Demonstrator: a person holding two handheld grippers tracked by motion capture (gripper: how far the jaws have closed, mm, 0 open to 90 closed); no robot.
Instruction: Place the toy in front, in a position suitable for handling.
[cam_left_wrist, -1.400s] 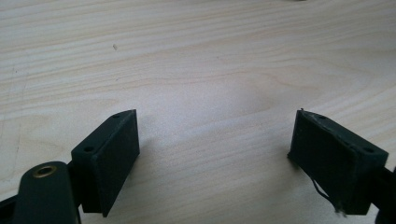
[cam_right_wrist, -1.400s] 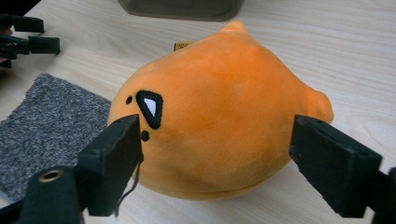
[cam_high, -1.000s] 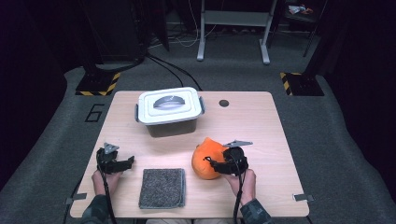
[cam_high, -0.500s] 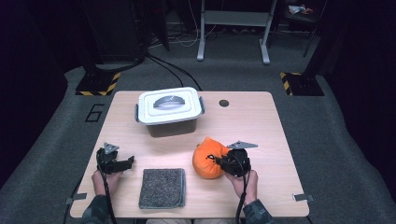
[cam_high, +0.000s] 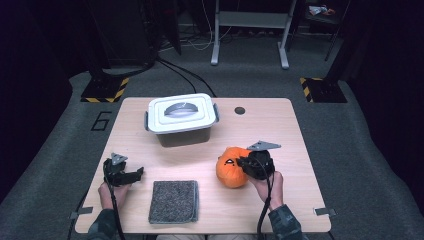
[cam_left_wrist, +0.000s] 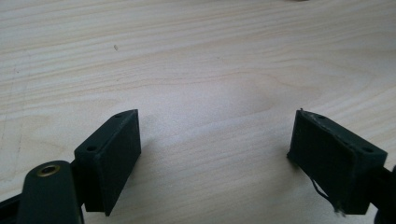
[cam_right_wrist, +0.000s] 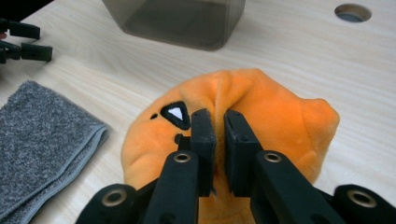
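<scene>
1. The right tool (cam_right_wrist: 219, 135) was clamped on a fold of the orange plush (cam_high: 231, 167), its jaws nearly together with a ridge of fabric pinched between them. Taking a soft fold near the top probably gave a surer hold than trying to span the whole round body.
2. The plush sat at the lower right of the high view, on the worktop (cam_high: 280, 130), touching the tool and just in front of the person's right hand (cam_high: 264, 184).
3. The left tool (cam_high: 121, 172) rested at the lower left of the high view with its jaws spread wide, holding nothing; its own view looked onto bare wood between them. It seemed parked out of the way, ready to help.
4. A grey cloth (cam_high: 173, 201) lay flat between the two tools, near the bottom edge and apart from the plush.
5. A lidded box (cam_high: 181, 119) stood above the middle, well apart from both tools; its lid was on, so it would need opening if the plush were meant for it.
</scene>
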